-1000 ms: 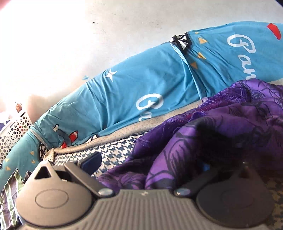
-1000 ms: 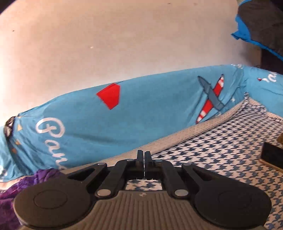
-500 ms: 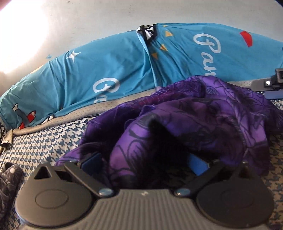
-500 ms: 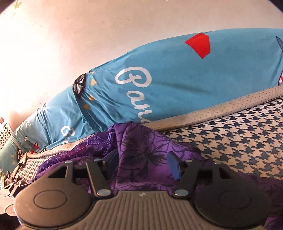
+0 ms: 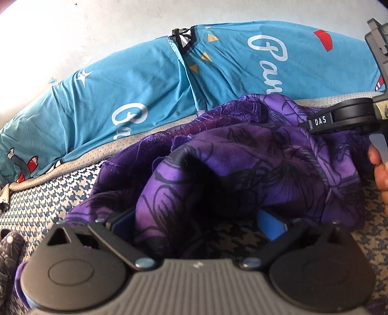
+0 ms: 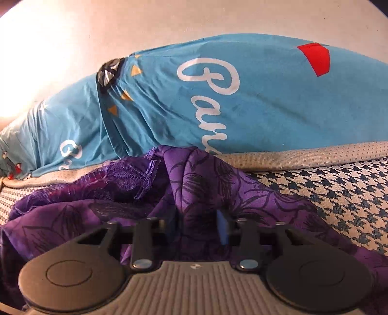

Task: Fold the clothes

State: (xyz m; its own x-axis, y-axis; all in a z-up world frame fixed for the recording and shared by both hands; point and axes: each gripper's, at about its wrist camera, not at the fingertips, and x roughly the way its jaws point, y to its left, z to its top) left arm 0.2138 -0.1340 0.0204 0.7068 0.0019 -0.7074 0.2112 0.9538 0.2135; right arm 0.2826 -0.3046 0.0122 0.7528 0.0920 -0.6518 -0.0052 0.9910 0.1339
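Note:
A purple garment [image 5: 242,157] with a dark flower print lies crumpled on the houndstooth mattress [image 6: 339,193]. My left gripper [image 5: 196,223] is open at the garment's near edge. Cloth drapes over its left finger and sags between the two blue pads [image 5: 269,225], which stand far apart. My right gripper [image 6: 198,226] is at the garment's right side, its jaws closing with a raised fold of the purple garment [image 6: 194,184] pinched between them. The right gripper's body [image 5: 344,116] and a person's fingers [image 5: 379,169] show at the right edge of the left wrist view.
Two blue printed pillows [image 5: 145,97] lie along the mattress's far side against a pale wall [image 6: 169,21]. A grey dotted border [image 6: 315,155] edges the mattress. A dark patterned cloth [image 5: 9,254] lies at the near left. Bare houndstooth surface stretches to the right of the garment.
My right gripper swung left and down from bare mattress onto the purple garment, opened, then narrowed on a fold. It now shows in the left wrist view. The left gripper tilted toward the garment.

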